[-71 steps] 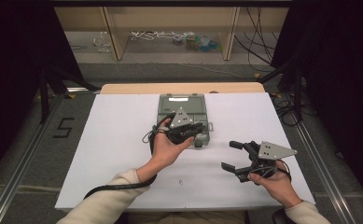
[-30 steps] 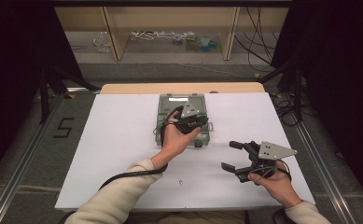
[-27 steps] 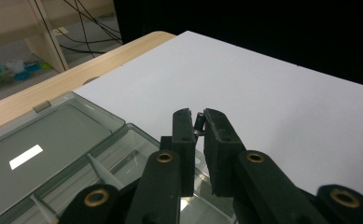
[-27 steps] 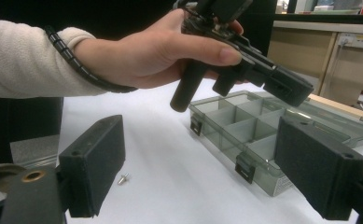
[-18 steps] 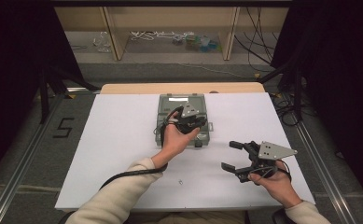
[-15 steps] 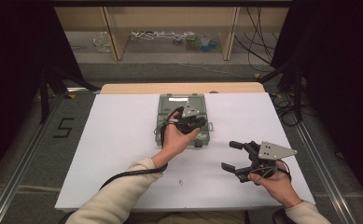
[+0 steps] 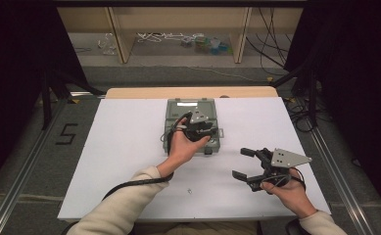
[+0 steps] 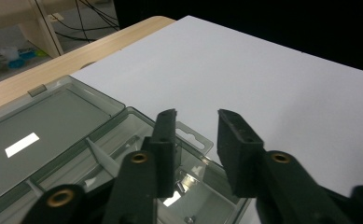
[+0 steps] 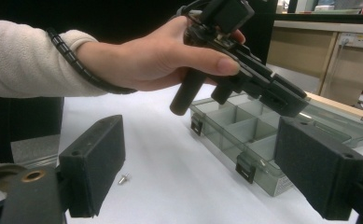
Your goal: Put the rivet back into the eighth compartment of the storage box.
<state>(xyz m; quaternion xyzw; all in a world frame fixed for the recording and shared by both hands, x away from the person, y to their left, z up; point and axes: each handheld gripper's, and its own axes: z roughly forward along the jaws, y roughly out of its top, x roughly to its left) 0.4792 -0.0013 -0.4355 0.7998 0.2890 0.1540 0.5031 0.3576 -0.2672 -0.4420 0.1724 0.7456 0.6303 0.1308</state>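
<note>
High view: the left gripper [image 7: 203,128] hangs over the open compartment box [image 7: 174,110], hiding its near cells; its jaws have just been opening, nothing between them. Right of the box, the right gripper [image 7: 247,163] gapes empty. A small screw [image 7: 189,190] lies nearer the person.

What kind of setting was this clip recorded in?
Most likely a lab or workshop bench set up for recording. A white-topped table stands between dark curtains, with a wooden shelf unit and loose cables on the floor behind. A floor marking "5" suggests numbered stations.
</note>
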